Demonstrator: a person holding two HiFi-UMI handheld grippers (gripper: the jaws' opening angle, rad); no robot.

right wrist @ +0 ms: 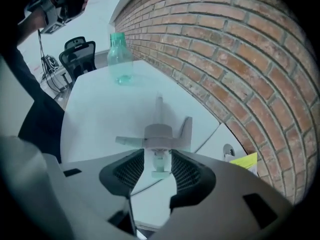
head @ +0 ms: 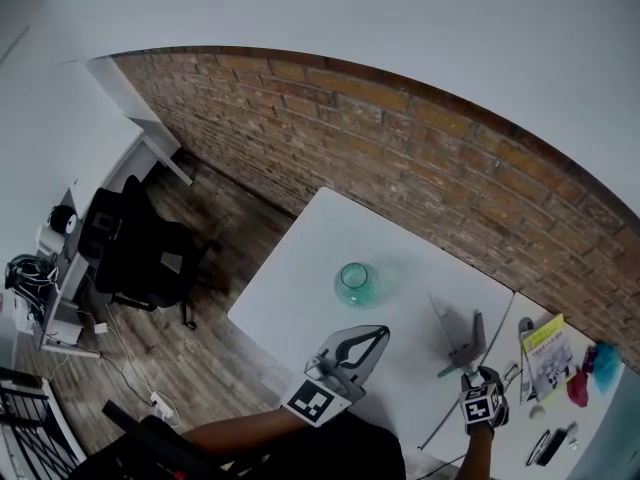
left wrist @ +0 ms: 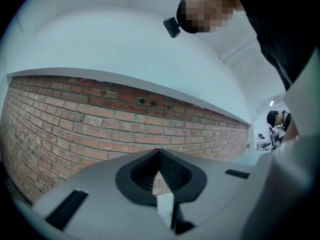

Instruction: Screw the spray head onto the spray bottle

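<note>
The left hand-held gripper [head: 376, 335] reaches out level ahead of the body from the left forearm [head: 235, 428], with its jaws fully together. The right hand-held gripper [right wrist: 157, 158] tips steeply downward at the end of the right forearm [head: 478, 456]. Its jaws stand part-way apart, and its ribbed pads [right wrist: 131, 168] seem to press on nothing, though the margin at each side looks slim.

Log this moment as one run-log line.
step: spray head pickup, not gripped | left tool: shut, empty | right tool: open, jaws either side of head's collar | spray bottle: upright on table, headless
</note>
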